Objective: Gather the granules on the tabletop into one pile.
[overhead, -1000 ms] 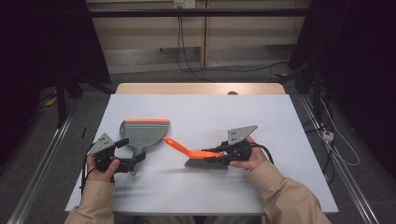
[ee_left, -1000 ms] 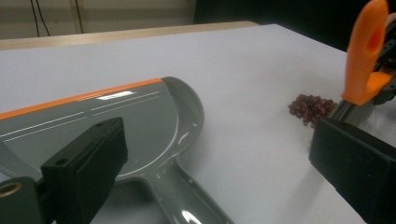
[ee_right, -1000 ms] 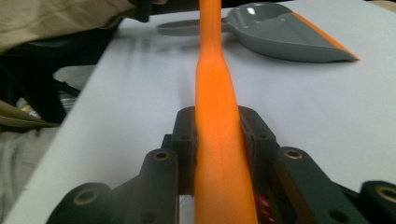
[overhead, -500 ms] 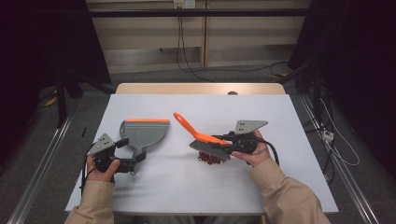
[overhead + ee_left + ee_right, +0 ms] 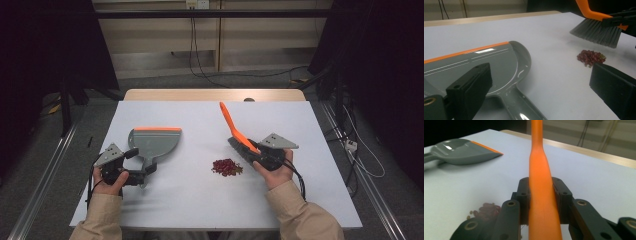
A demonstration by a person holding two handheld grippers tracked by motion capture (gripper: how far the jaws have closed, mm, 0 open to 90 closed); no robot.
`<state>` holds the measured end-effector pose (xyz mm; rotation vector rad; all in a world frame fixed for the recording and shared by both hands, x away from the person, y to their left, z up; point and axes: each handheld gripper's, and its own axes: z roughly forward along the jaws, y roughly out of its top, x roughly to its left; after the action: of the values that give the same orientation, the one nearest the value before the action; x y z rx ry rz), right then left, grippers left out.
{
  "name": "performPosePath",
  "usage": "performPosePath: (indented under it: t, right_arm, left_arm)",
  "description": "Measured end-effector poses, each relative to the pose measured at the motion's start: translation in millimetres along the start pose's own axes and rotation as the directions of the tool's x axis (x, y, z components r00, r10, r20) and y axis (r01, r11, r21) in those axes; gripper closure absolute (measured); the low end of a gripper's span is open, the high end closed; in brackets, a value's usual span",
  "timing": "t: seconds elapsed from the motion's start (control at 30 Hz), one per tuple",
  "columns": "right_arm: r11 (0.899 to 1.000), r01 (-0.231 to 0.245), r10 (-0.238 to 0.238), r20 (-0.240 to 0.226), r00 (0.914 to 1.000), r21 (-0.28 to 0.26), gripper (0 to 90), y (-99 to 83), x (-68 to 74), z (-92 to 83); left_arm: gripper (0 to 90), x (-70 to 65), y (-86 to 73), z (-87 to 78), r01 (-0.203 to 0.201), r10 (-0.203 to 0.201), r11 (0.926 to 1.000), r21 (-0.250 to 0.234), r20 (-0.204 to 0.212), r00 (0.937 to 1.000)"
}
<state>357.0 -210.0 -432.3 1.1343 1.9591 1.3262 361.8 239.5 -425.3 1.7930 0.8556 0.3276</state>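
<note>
Brush (image 5: 240, 137) first: your right tongs (image 5: 250, 153) were clamped tight on its orange handle, one jaw pressed to each side, as the right gripper view showed plainly. The handle pointed up and away from you toward the far edge. The grey bristles hung just above the table (image 5: 190, 200), a little to the right of the pile (image 5: 226, 167) and beyond it. No bristle was touching it.

Your left tongs (image 5: 142, 172) stood wide. The dustpan (image 5: 155, 142) handle ran between the jaws, and as far as the left gripper view showed, neither pad was pressing on it. The pan itself lay flat on the table, orange lip turned away from you, well to the left of the pile.

And the pile? Small red bits, gathered in one tight heap between your two hands, nearer the brush than the pan. None showed in the pan, and its grey floor looked bare.

So the score, as I read it: brush in hand, bits heaped together, pan within reach. That much looked done. Not yet done: closing the left jaws on the pan handle, bringing the lip up against the heap, and sweeping the bits across into it. The sweep looked like the next call, and most of the job was ahead of you.
</note>
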Motion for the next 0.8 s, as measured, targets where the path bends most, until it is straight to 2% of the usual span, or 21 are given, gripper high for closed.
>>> performPosePath:
  t: [0.07, 0.13, 0.43, 0.5, 0.57, 0.63, 0.67, 0.8]
  right_arm:
    - [1.000, 0.011, -0.012, 0.043, 0.9990, 0.014, 71.2, -4.0, 5.7, 1.5]
    - [0.999, 0.025, -0.027, 0.066, 0.9975, 0.024, 71.2, -7.4, 11.3, 4.5]
    - [1.000, 0.012, -0.012, 0.047, 0.9988, 0.003, 71.2, -10.0, 29.0, 18.6]
    - [1.000, -0.011, 0.011, 0.034, 0.9994, -0.006, 71.2, -9.5, 27.6, 19.6]
    - [1.000, -0.013, 0.013, 0.060, 0.9981, -0.001, 71.2, -8.6, 25.4, 18.7]
    - [1.000, -0.024, 0.025, 0.053, 0.9983, -0.016, 71.2, -7.6, 20.9, 15.8]
    - [1.000, -0.014, 0.015, 0.063, 0.9979, -0.015, 71.1, -6.5, 18.9, 13.2]
    - [1.000, -0.025, 0.026, 0.083, 0.9962, -0.012, 71.1, -4.9, 8.8, 4.2]
  left_arm:
    - [4.2, -0.4, 0.0, 0.4, -0.003, 0.003, 1.0000, 0.003, 0.002, 1.0000]
    - [4.2, -0.8, 0.0, 0.3, -0.005, 0.005, 1.0000, 0.003, 0.004, 1.0000]
    - [4.2, 0.9, -0.1, -1.1, 0.004, -0.004, 0.9998, 0.017, -0.020, 0.9998]
    - [4.2, 0.7, -0.4, -0.6, 0.008, -0.008, 0.9997, 0.023, -0.021, 0.9998]
    - [4.2, 0.6, -0.6, -0.3, 0.006, -0.005, 0.9994, 0.033, -0.026, 0.9996]
    - [4.2, 0.2, -0.8, -0.3, 0.005, -0.004, 0.9993, 0.038, -0.027, 0.9996]
    - [4.2, 0.0, -0.8, -0.4, 0.004, -0.003, 0.9992, 0.039, -0.029, 0.9996]
    - [4.4, 0.1, -0.8, 0.1, 0.006, -0.004, 0.9983, 0.058, -0.042, 0.9991]
